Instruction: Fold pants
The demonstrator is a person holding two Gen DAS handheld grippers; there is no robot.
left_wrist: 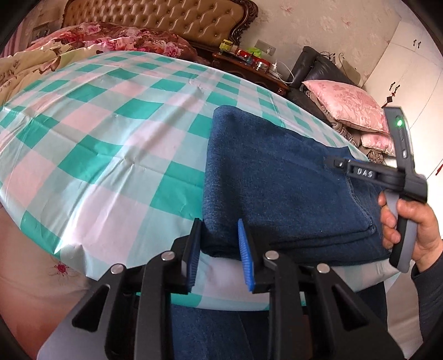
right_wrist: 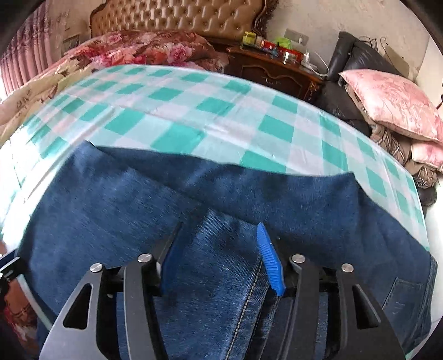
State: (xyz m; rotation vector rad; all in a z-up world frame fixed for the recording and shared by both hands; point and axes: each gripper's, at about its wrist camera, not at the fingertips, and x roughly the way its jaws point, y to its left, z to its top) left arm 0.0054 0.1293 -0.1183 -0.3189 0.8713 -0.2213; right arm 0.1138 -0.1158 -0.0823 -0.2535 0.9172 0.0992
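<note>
**Folded denim at the near edge, both tongs around it**

The pants (left_wrist: 279, 188) are dark blue denim, lying as a thick folded stack at the lower right of the left view, on the near edge of the checked cloth (left_wrist: 110, 133). In the right view they fill the lower half of the frame. Judging by the bulk and the stitched seam (right_wrist: 249, 288), they will be heavy for cloth, soft but springy at the folds, and rough enough not to slip between ribbed pads. The layers can slide over one another, so a good hold would take the whole stack at a folded corner or along a seam, not the top layer alone.

The left gripper (left_wrist: 218, 238) stands partly open, its jaws straddling the lower left corner of the stack; whether the pads press on it I cannot tell. The right gripper (right_wrist: 218, 246) is held wider, with a raised ridge of denim between its jaws, and there too contact is unclear. A hand (left_wrist: 409, 221) at the right edge of the left view grips the right tool's handle.

Beyond the cloth lie a floral quilt (left_wrist: 110, 38), a tufted headboard (left_wrist: 166, 16), a nightstand (right_wrist: 277, 72) and a pink pillow (right_wrist: 393, 102).
</note>
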